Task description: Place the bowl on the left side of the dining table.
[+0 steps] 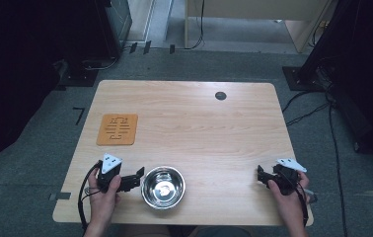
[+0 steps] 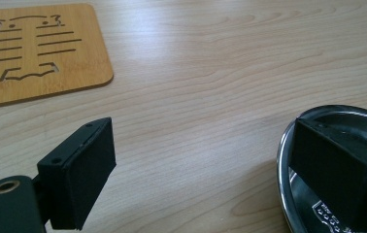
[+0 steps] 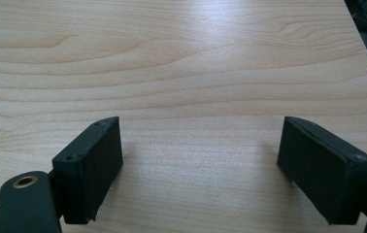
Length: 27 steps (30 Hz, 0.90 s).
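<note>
Two grippers rested low over the wooden table (image 1: 199,128), one in each of the person's hands, both near the edge closest to the person. The left gripper (image 1: 137,176) sat just beside a shiny metal bowl (image 1: 163,187), which stood upright on the table a little left of the middle of that near edge. Its jaws were spread wide and held nothing — in the left gripper view, one jaw hovered over bare wood while the other reached across the bowl (image 2: 317,121) rim, its pad above the inside of the bowl; whether the pad touched the metal could not be told. Seen from above, the bowl was empty, with light glinting off its bottom. The right gripper (image 1: 260,174) lay well apart from the bowl, towards the right side of the table, pointing inward. Its jaws were also wide open with nothing between them — the right gripper view showed plain wood grain under and beyond the two black pads. An orange-brown trivet (image 1: 118,129) with slots cut through it lay flat on the left part of the table, farther from the person than the left gripper and well apart from the bowl; the same trivet (image 2: 36,53) appeared in the upper left of the left gripper view. A small dark round grommet (image 1: 220,96) sat in the tabletop near the far edge.
</note>
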Motion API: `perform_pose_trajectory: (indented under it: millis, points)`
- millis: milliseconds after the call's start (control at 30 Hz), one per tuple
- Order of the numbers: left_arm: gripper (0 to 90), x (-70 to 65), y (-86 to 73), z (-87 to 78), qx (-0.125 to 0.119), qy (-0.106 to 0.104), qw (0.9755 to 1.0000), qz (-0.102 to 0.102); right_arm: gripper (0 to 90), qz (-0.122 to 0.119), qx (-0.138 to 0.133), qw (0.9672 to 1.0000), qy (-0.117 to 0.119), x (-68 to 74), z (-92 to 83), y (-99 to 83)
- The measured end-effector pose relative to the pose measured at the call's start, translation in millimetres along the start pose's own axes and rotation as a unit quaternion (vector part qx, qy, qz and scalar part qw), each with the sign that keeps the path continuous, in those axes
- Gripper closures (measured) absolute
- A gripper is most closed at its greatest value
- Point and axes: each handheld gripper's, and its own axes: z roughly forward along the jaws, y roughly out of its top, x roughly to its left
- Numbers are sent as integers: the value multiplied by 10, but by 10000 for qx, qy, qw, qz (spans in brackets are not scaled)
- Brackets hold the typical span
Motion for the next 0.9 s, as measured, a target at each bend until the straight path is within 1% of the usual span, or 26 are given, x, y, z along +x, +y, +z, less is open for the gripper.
perform_pose_trajectory:
  millis: [200,433,600,733,800,900]
  points:
    - [97,-44,-1,9,12,-41,10000,1,159,-1,-1,10000,0,0,0,0]
    - [97,-93,-13,44,80,-126,9999,26,159,-1,-1,10000,-1,0,0,0]
    - [97,-124,-24,67,109,-177,9998,-22,159,0,0,10000,0,0,0,0]
    - [97,-151,-33,84,177,-315,9993,-30,159,0,0,10000,-1,0,0,0]
    - [97,-167,-41,99,205,-347,9992,-32,159,-3,-2,10000,-1,0,0,0]
    - [97,-190,-46,112,223,-320,9992,-55,159,-3,-1,10000,-1,0,0,0]
